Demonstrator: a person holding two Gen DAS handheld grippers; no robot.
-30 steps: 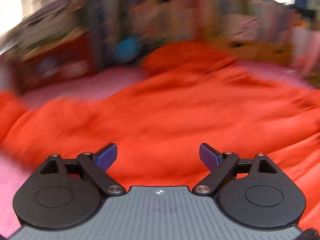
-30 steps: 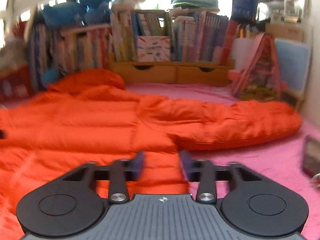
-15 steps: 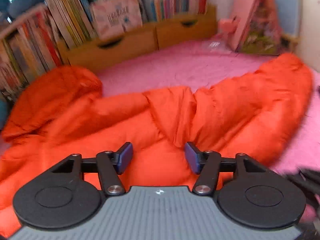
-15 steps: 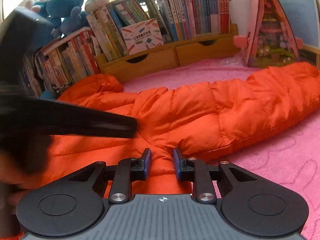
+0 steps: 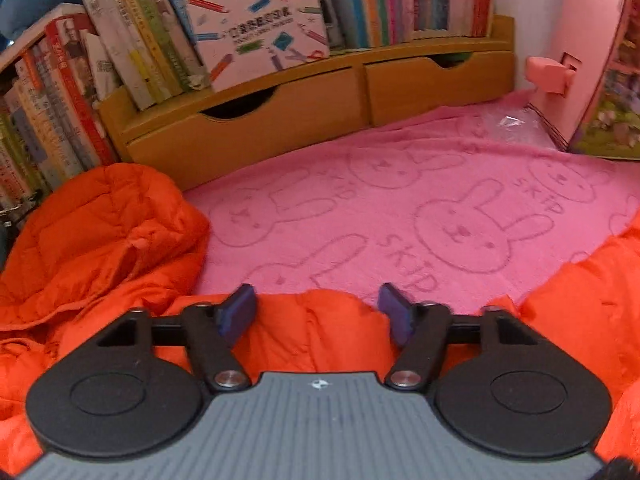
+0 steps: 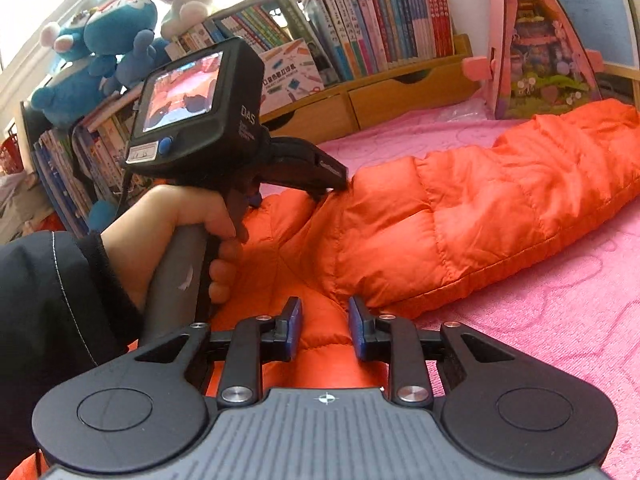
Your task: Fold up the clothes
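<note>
An orange puffer jacket (image 6: 460,220) lies on a pink rabbit-print blanket (image 5: 400,208). Its hood (image 5: 104,220) lies bunched at the left and one sleeve (image 6: 560,168) stretches to the right. My left gripper (image 5: 318,312) is open, its fingers either side of a raised fold at the jacket's shoulder. In the right wrist view the left gripper (image 6: 320,192) rests on the jacket where the sleeve starts, held by a hand. My right gripper (image 6: 324,328) is open a little, with orange fabric between its fingers at the jacket's side near the armpit.
A wooden bookshelf with two drawers (image 5: 312,92) full of books runs along the back. A pink toy house (image 6: 536,40) stands at the right. Plush toys (image 6: 108,36) sit on top of the books. A crumpled clear wrapper (image 5: 508,120) lies by the house.
My left gripper has swung right across the jacket to the shoulder by the sleeve and closed somewhat. My right gripper has tilted and moved close to the armpit, its gap about the same.
</note>
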